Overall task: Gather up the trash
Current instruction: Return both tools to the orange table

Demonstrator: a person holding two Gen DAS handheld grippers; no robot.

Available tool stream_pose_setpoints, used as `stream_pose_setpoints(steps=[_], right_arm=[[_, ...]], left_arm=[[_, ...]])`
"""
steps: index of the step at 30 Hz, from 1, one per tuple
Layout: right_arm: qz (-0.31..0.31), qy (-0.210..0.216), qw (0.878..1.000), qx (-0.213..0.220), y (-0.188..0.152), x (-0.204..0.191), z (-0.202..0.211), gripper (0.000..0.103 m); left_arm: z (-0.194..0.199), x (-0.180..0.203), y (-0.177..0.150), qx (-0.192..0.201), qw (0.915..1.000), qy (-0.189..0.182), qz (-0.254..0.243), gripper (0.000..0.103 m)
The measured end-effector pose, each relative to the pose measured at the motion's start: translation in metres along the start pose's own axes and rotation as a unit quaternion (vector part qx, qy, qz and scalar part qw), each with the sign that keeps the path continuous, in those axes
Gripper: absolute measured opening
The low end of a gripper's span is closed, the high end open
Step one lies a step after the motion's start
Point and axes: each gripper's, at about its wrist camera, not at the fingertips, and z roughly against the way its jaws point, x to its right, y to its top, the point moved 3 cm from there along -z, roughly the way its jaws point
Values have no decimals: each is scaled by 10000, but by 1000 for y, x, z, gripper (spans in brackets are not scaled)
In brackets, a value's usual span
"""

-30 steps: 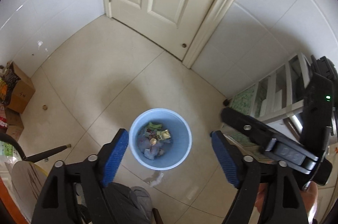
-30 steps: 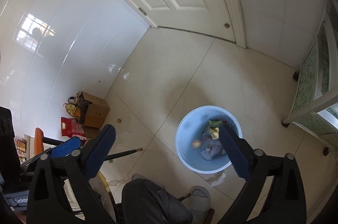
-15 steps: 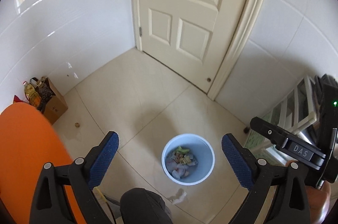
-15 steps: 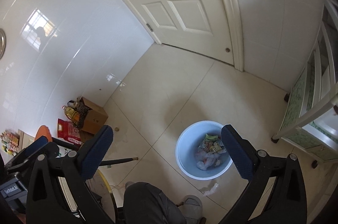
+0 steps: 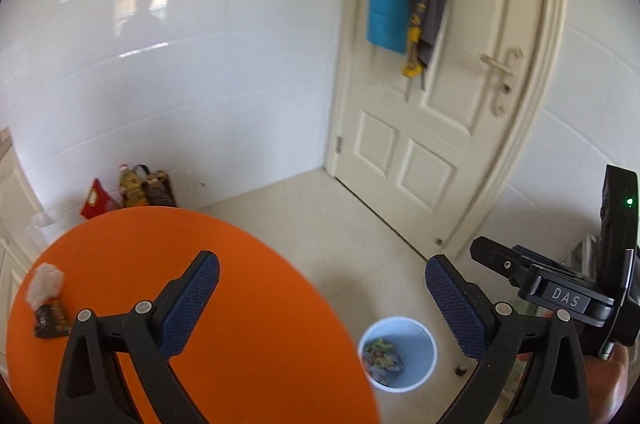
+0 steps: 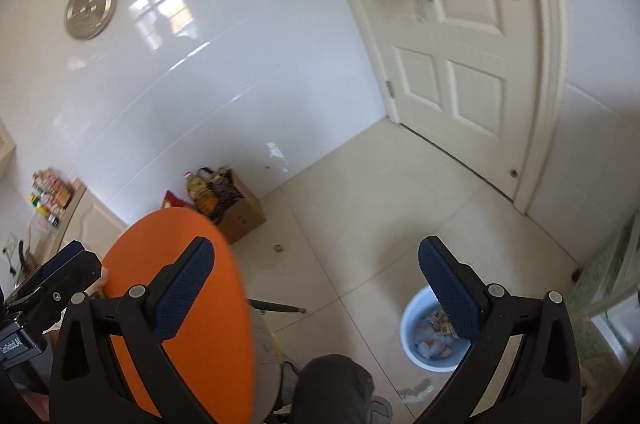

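Observation:
A light blue trash bin with several wrappers in it stands on the tiled floor; it also shows in the right wrist view. A round orange table carries a crumpled white tissue and a dark snack wrapper at its left edge. My left gripper is open and empty, above the table's right side. My right gripper is open and empty, above the floor between the table and the bin.
A white panelled door with hanging cloths is ahead. A cardboard box with bottles and bags stands by the white wall. A white shelf unit is at the right. My knee shows below.
Both grippers have risen and tilted up away from the bin. The orange table with the tissue and wrapper has come into view at the left.

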Motion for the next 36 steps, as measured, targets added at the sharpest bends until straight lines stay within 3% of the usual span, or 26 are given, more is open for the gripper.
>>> stream_pose_setpoints(steps=[6,11,22,29,36], right_arm=[[623,500,9968,-78,-7,-90,-16,103],[1091,913,9895,-241,-27,-158,-29,103],[2129,1537,9638,-459,-74,-286,-44,103],[2637,1601,9495,-563,-94,-330,-56,103],[2633,1565,9481,-856,-100,-329,-88,103]], left_arm=[[73,-66,-37,274,9965,563,561,102],[130,-111,-67,472,9880,1164,896,102],[195,-152,-133,488,9635,2082,1613,102],[184,-165,-142,261,9531,2326,1919,102],[120,-176,-123,-246,9549,2202,1977,102]])
